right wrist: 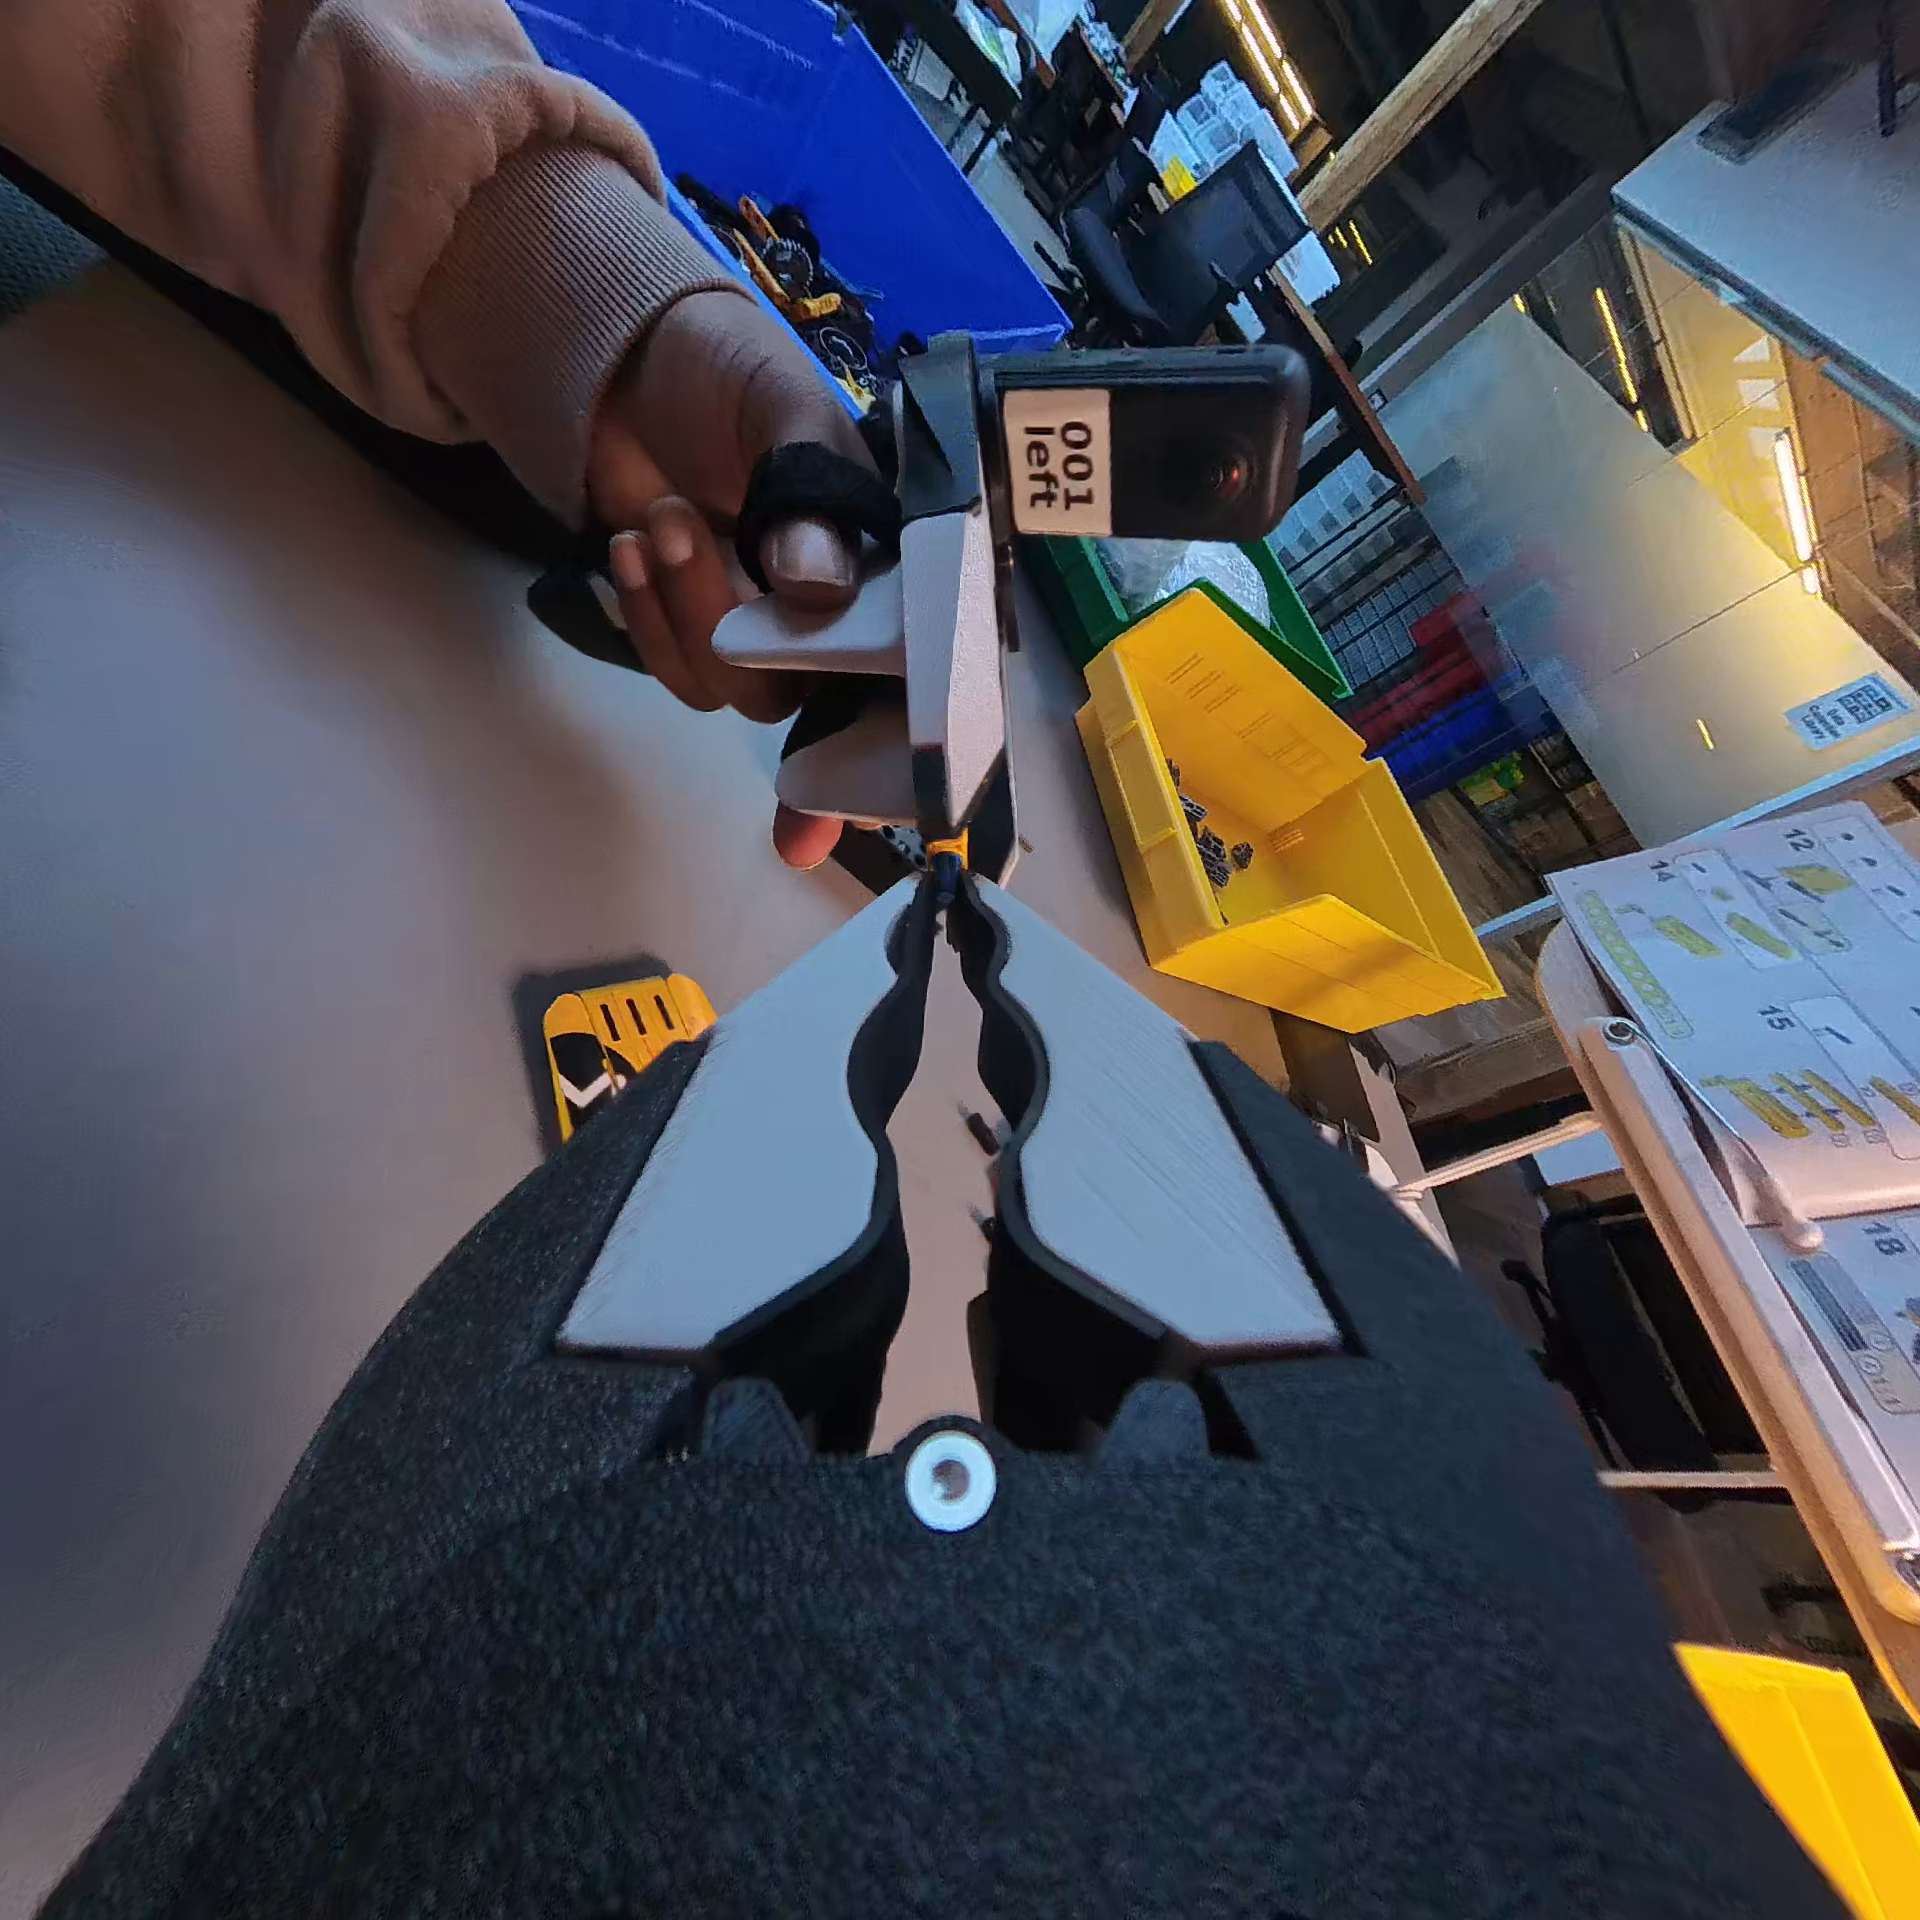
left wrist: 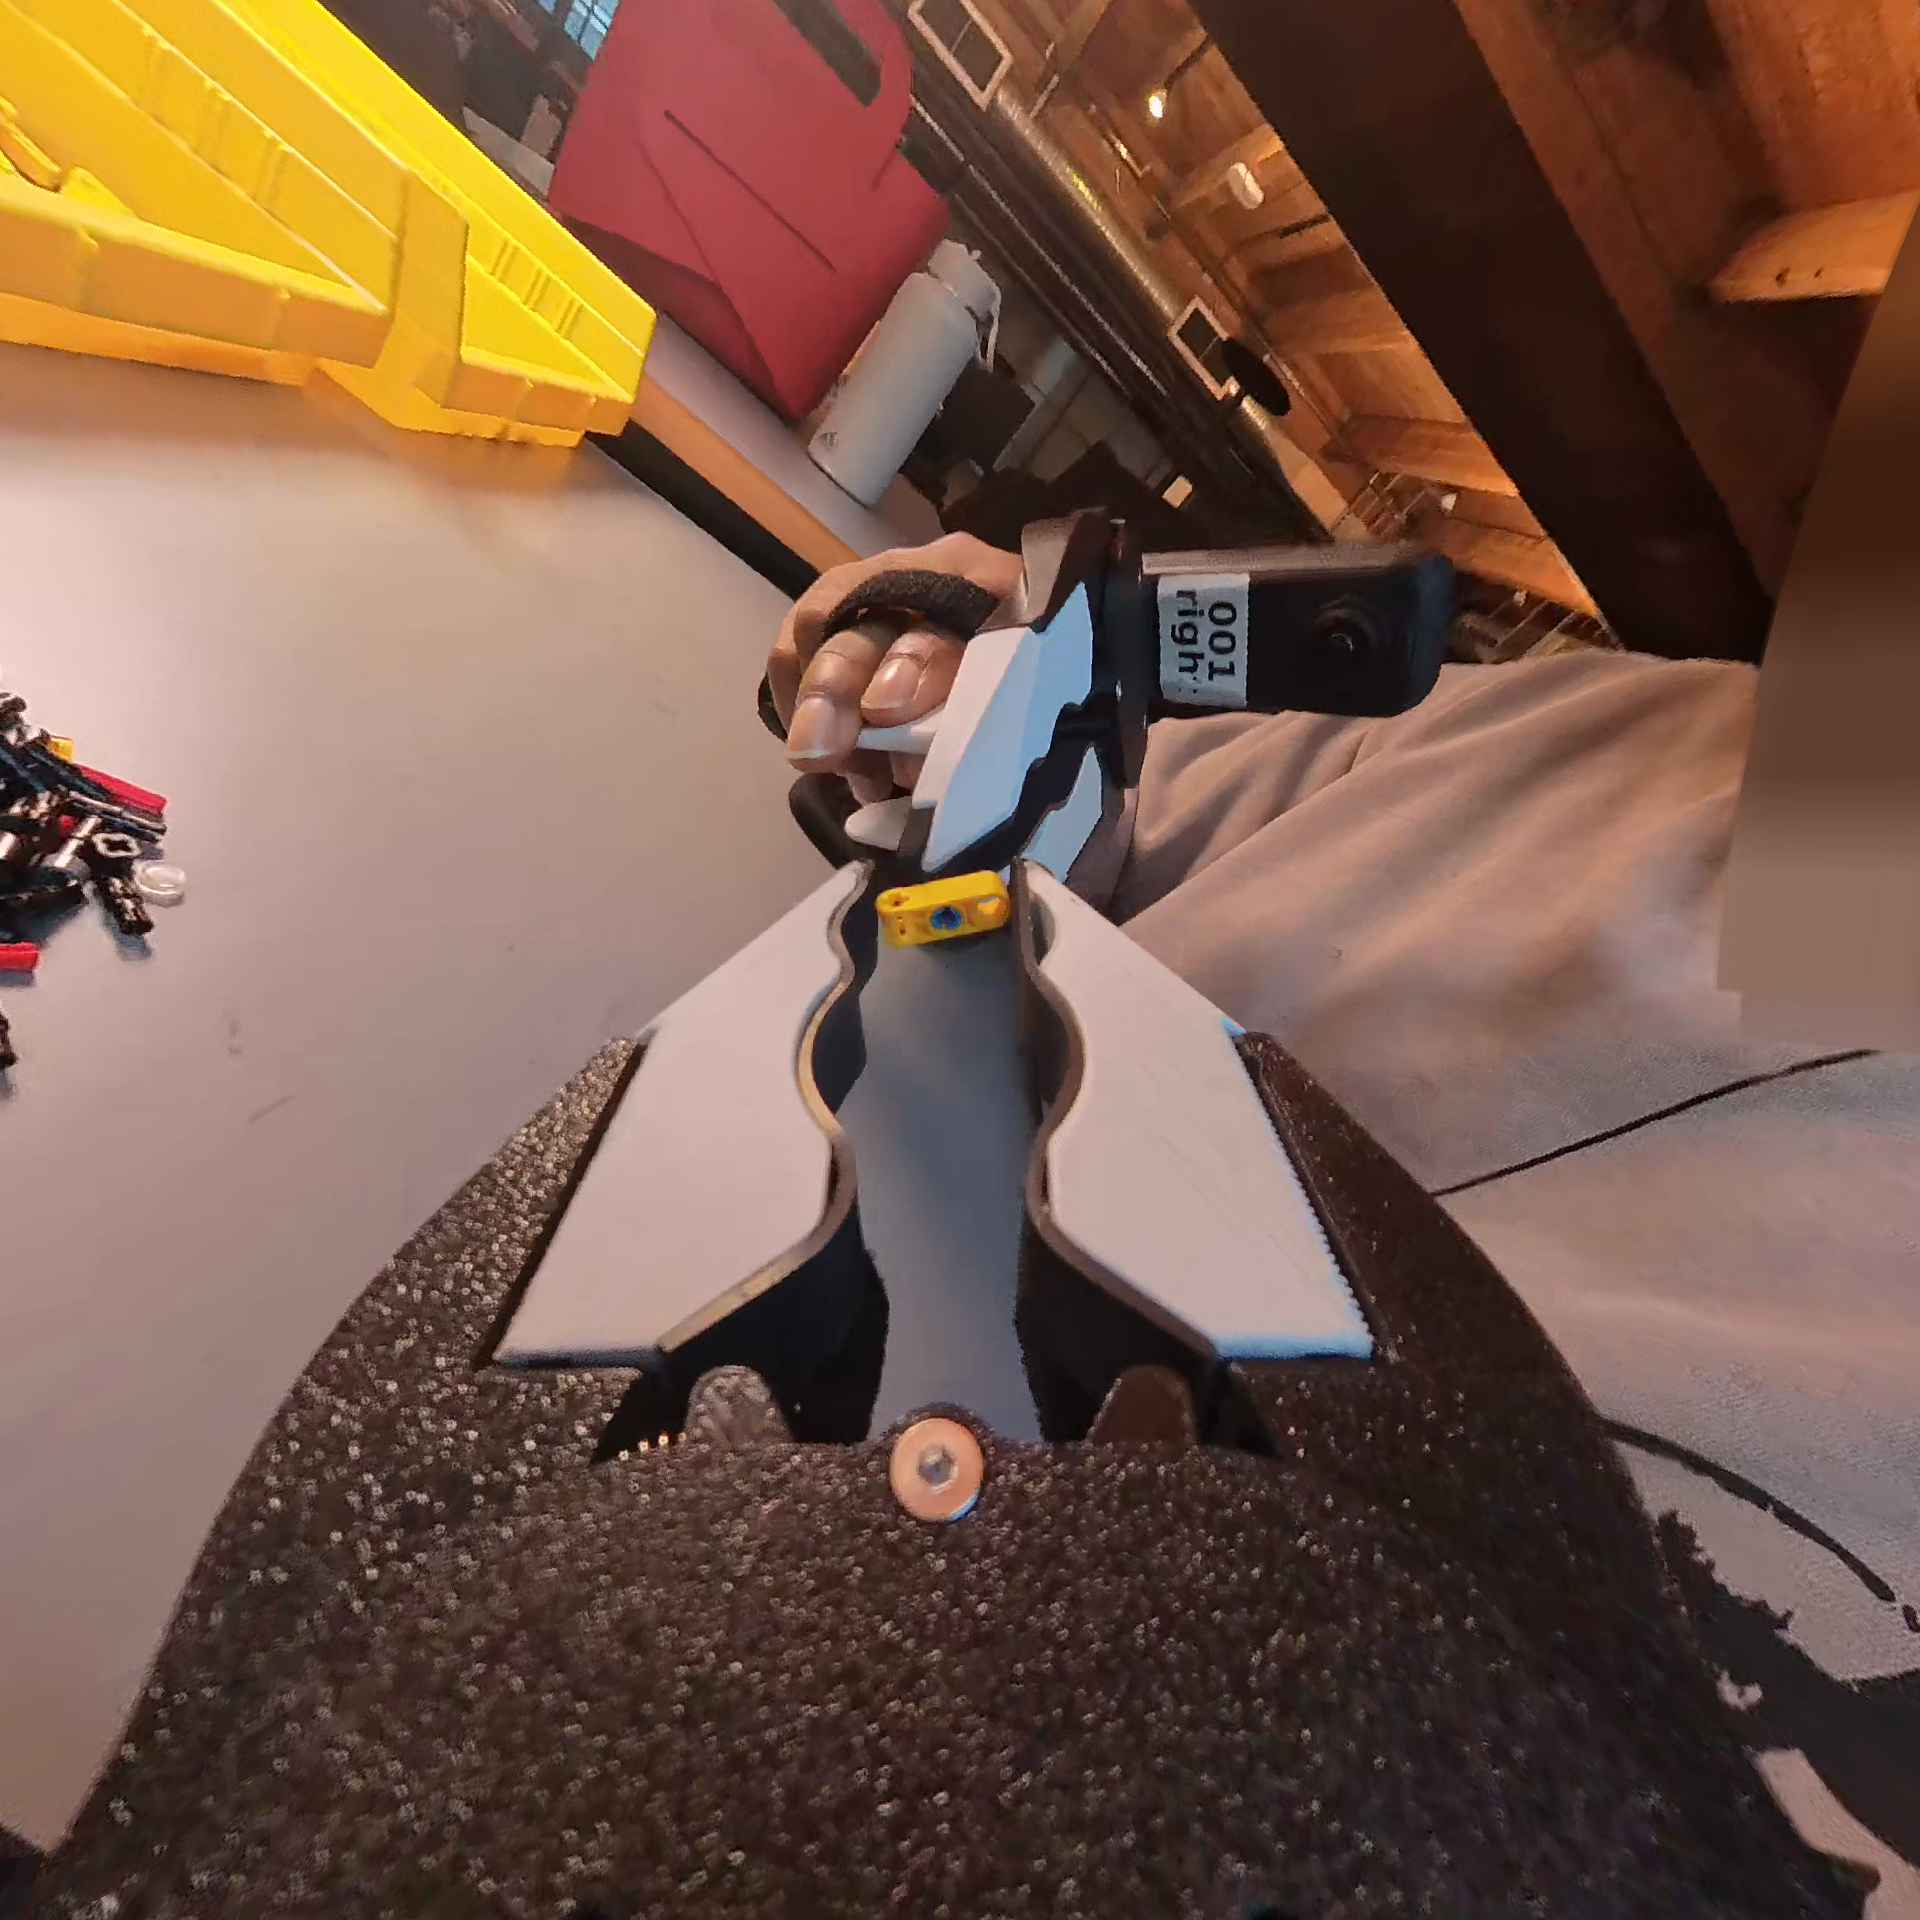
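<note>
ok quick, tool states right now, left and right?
Left tool: closed on the small yellow beam by its ends.
Right tool: tips pinched on a thin dark pin at that beam.

Beside my grey table: yellow bin, red block behind it. Black and red small parts heaped on it. My left gripper, grey fingers edged black, pinches a yellow beam, its hole blue, I think.
</note>
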